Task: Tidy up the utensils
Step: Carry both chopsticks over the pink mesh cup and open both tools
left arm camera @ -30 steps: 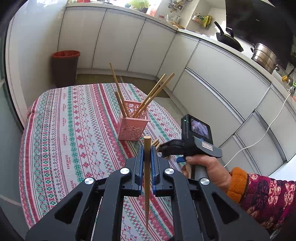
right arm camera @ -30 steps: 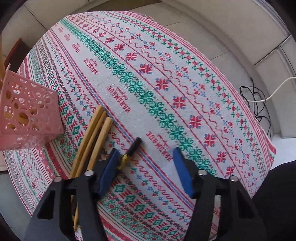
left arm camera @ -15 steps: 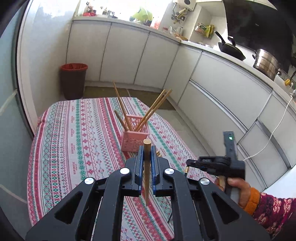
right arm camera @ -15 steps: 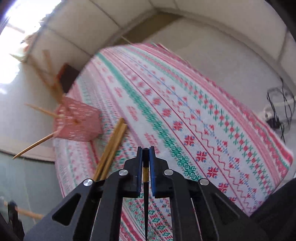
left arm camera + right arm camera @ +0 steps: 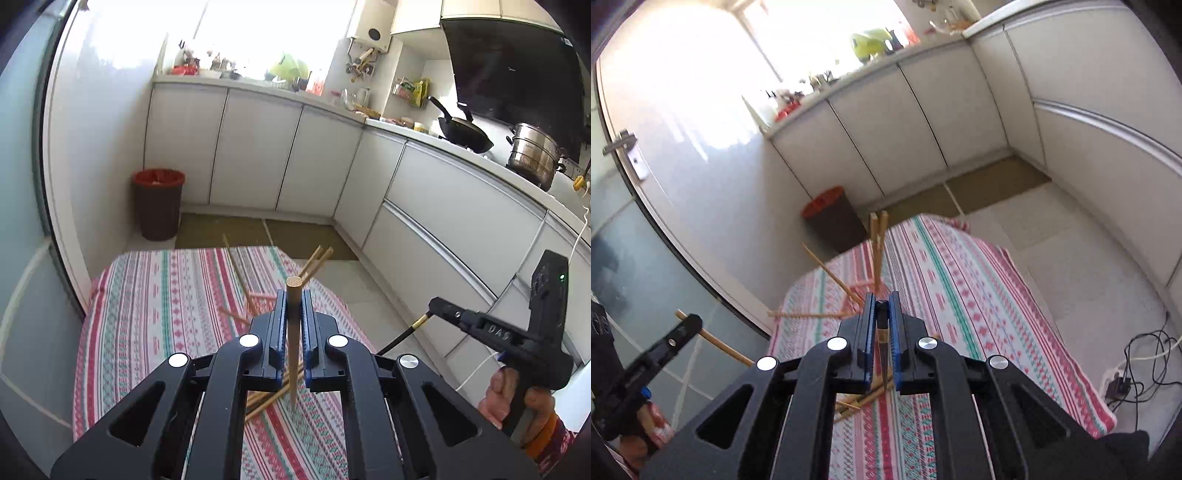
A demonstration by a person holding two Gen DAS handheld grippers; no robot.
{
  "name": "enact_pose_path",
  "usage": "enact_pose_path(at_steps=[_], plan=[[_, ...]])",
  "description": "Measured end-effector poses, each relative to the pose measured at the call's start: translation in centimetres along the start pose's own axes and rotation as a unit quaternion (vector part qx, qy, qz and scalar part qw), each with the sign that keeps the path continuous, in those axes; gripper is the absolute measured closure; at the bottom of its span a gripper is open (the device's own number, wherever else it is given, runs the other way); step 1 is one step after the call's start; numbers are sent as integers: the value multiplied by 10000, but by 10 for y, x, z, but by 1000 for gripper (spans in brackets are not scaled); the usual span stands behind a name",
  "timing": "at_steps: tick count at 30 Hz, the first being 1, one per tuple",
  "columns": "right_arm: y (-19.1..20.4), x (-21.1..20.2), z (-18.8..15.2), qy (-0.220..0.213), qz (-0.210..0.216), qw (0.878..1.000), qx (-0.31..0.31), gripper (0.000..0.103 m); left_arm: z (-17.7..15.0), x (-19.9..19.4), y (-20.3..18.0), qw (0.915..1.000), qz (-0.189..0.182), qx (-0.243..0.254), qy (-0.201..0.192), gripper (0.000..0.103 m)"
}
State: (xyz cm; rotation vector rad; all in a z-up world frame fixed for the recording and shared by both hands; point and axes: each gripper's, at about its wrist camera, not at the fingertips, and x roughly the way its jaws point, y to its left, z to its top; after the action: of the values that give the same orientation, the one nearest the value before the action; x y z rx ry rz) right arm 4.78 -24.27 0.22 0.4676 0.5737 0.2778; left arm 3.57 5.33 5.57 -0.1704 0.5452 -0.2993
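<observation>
A wooden chopstick was clamped in the shut left gripper, long axis near upright, blunt end up. A black chopstick was pinched likewise by the right gripper, whose jaws had just closed. Above the desk, near its far edge, stood a pink holder. White cabinets ringed the kitchen. No writing was legible.

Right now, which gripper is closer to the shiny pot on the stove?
Probably right. The right gripper, clamping a black chopstick, sits beside the table on the stove side, below the pot; the left gripper, clamping a wooden chopstick, is over the table, farther away.
</observation>
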Motion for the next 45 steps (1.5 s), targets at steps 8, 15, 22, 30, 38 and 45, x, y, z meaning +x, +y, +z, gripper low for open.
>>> enact_pose_path(at_steps=[8, 15, 22, 30, 38, 45], plan=[[20, -10, 63, -620, 270, 9975, -178, 96, 57, 11, -7, 9983, 235, 27, -524, 97], [31, 19, 90, -657, 227, 9970, -349, 96, 84, 52, -1, 9968, 483, 39, -629, 97], [35, 63, 89, -398, 101, 9979, -508, 96, 65, 115, 28, 9959, 789, -387, -194, 83], [47, 92, 81, -288, -60, 9964, -792, 96, 53, 83, 67, 9885, 766, -1146, -625, 62], [69, 116, 65, -180, -241, 9928, -1161, 96, 52, 73, 91, 9848, 795, -1398, -649, 58], [77, 154, 48, 256, -360, 9904, -1307, 92, 48, 76, 92, 9867, 801, -1323, -494, 54]])
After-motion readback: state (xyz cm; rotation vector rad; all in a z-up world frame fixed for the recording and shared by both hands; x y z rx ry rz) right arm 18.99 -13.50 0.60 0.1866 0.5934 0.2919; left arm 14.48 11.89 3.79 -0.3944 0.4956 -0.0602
